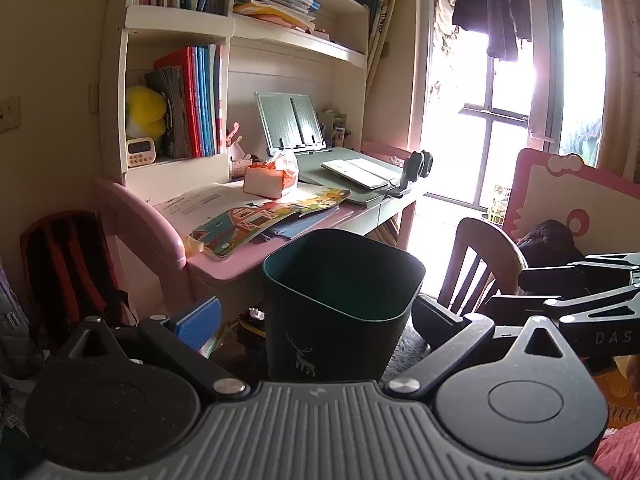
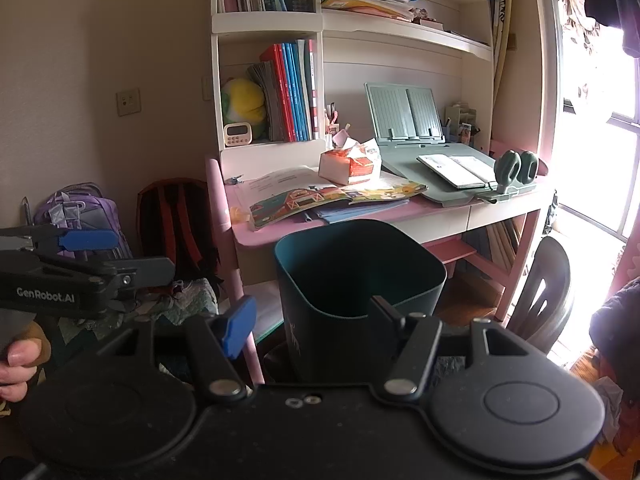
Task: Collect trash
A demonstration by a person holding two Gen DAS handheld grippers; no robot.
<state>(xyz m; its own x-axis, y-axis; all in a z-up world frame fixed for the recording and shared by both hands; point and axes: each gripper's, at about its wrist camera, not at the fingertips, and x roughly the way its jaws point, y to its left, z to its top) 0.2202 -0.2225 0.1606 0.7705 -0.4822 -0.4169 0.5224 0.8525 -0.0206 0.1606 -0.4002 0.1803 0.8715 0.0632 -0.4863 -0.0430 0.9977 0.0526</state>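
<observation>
While my left gripper [image 1: 316, 312] and right gripper [image 2: 310, 310] are hanging, jaws released, collecting is barely beginning: deer-print bin [image 1: 304, 340] is standing before the worktop [image 1: 224, 268], seemingly empty; crumpled orange packet [image 1: 272, 178] is lying up there.

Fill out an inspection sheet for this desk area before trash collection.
Surface: pink desk, crowded with open books.
Job's things: dark bin in front of the desk, no trash visible inside; crumpled orange packet on the desk.
Clutter: picture book, reading stand, timer.
Grippers: left gripper and right gripper both open, holding nothing.
Cables: nothing seen.
Surroundings: backpack by the wall, chair near the bright window.
</observation>
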